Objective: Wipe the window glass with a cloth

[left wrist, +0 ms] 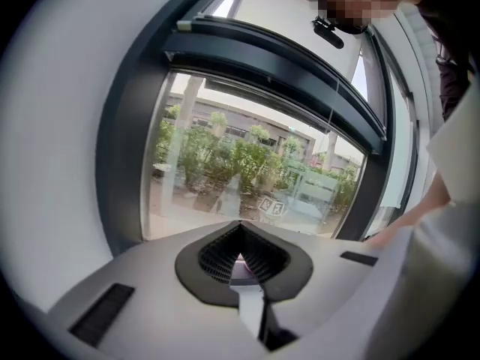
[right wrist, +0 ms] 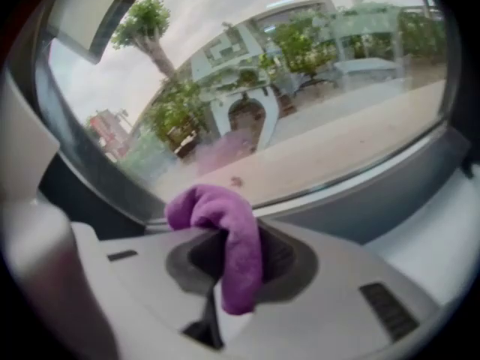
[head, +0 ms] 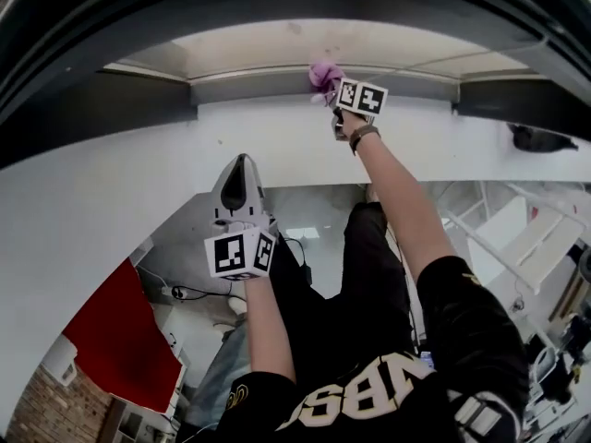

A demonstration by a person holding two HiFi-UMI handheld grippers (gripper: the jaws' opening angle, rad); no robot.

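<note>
A purple cloth (head: 323, 74) is bunched in my right gripper (head: 331, 96), which is shut on it and held up against the bottom edge of the window glass (head: 323, 46). In the right gripper view the cloth (right wrist: 225, 231) drapes over the right gripper (right wrist: 225, 257), close to the window glass (right wrist: 300, 88) with its faint purple reflection. My left gripper (head: 244, 164) hangs lower, in front of the white wall, well short of the pane. In the left gripper view the left gripper (left wrist: 240, 265) is shut, and the window glass (left wrist: 247, 178) lies ahead with shrubs behind it.
A dark window frame (head: 138, 100) borders the pane, above a white wall band (head: 138, 183). A black object (head: 540, 138) sits at the right of the sill. A white stepladder (head: 517, 238) stands at right and a red panel (head: 120, 330) at lower left. A pale sleeve (left wrist: 450, 201) fills the left gripper view's right edge.
</note>
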